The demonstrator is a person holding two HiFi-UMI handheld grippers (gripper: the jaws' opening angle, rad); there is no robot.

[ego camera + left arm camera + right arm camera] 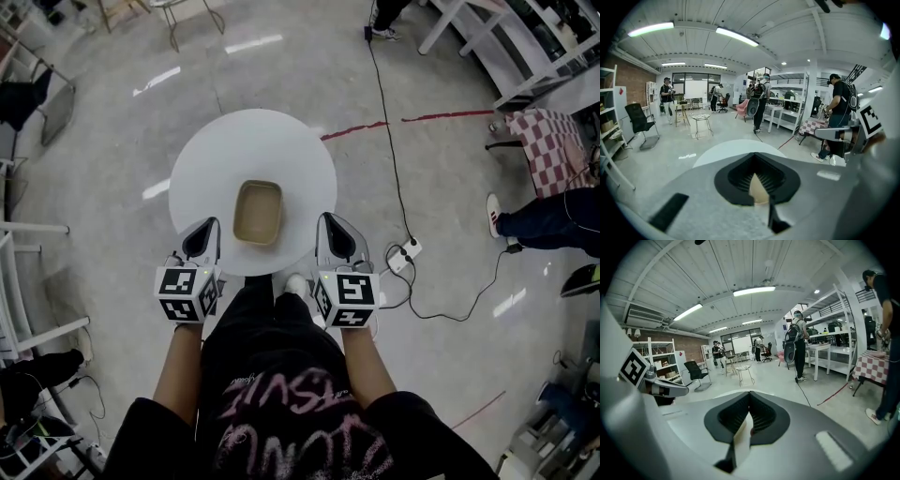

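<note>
- The tray (pixel 258 212) sits mid-table (pixel 206 159), looks empty, and it's between your grippers without touching either.
- Left gripper (pixel 214 223) and right gripper (pixel 323 218) are both pressed together with nothing pinched, tips over the near edge.
- I'd spread the jaws first, then come in level at a rim.
- Count: one tray, one table, two grippers.

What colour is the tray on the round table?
The tray is tan, clearest in the head view.
</note>
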